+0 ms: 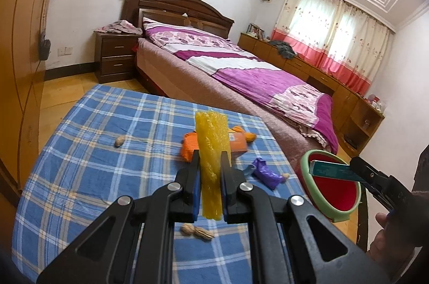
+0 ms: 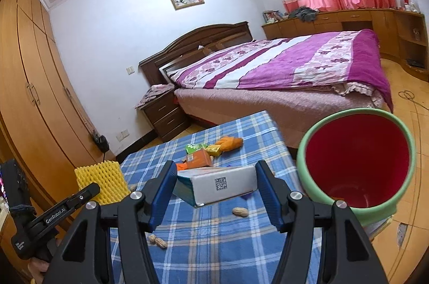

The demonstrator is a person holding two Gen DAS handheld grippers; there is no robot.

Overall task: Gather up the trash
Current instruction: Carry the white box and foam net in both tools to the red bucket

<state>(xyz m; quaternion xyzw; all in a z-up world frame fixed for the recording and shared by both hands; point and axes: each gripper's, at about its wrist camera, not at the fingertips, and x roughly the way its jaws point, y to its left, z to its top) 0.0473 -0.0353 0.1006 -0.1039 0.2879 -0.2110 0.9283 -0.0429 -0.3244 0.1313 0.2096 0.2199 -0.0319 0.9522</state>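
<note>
Now — right gripper [image 2: 215,183] clamps the teal-and-white cardboard box [image 2: 214,184] crosswise, red-lined green bin [image 2: 356,158] just right of it; left gripper [image 1: 210,171] grips the yellow foam net sleeve [image 1: 211,150] — farther off, frame's left.

"GenRobot.AI" is printed in white on the left tool [image 2: 88,192]; nothing else is legible.

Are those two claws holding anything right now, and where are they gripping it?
Left gripper pinches the yellow foam net across its lower half. Right gripper clamps the small white-and-teal box by its two short ends.
</note>
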